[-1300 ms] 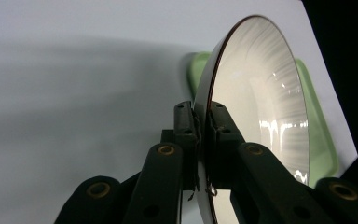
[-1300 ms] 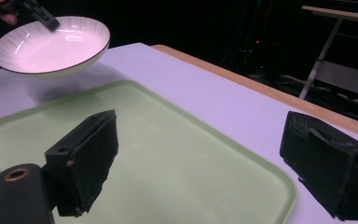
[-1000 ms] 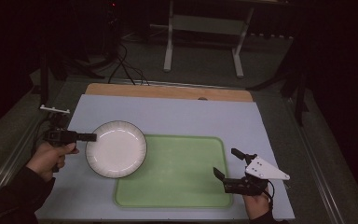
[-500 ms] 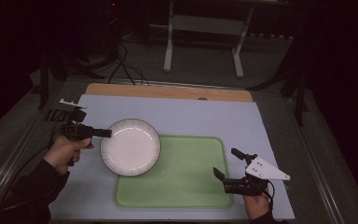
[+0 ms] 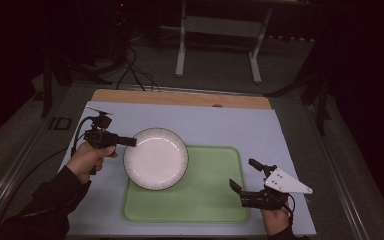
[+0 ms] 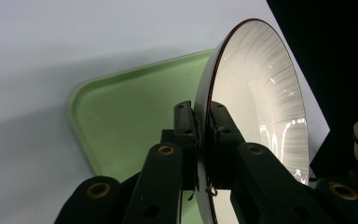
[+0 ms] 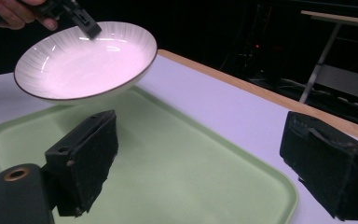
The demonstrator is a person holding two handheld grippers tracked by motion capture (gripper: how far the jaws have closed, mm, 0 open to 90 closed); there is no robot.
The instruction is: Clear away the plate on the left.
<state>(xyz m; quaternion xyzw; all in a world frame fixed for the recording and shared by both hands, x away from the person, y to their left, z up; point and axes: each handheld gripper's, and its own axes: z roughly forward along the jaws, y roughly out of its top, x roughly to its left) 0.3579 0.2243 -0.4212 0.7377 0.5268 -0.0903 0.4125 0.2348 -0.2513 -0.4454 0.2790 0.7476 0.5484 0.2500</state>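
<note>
High view showed your left gripper (image 5: 130,142) clamped on the left rim of the white plate (image 5: 156,158), with your left hand (image 5: 86,160) wrapped around the gripper's handle at the left side of the pale table mat (image 5: 230,125). The plate sat over the far left corner of the green tray (image 5: 205,192), partly overhanging the mat to the tray's left. Left gripper view confirmed the grip: both black jaws were closed tight on the plate's dark-edged rim, one pad on the inner face and one on the outer, the plate (image 6: 256,107) appearing edge-on there with the tray (image 6: 130,116) behind it. Right gripper view showed the plate (image 7: 86,60) raised clear of the tray (image 7: 182,163), its underside above the tray surface and not touching it, roughly level with a slight tilt, and your left gripper (image 7: 86,25) biting its far rim. Your right gripper (image 5: 245,175) rested at the near right of the table, just beside the tray's right edge, held by your right hand (image 5: 275,217) at the near edge. Its jaws stood wide apart with nothing between them, as its own view showed, the two pads framing bare tray. The right gripper was well apart from the plate.
</note>
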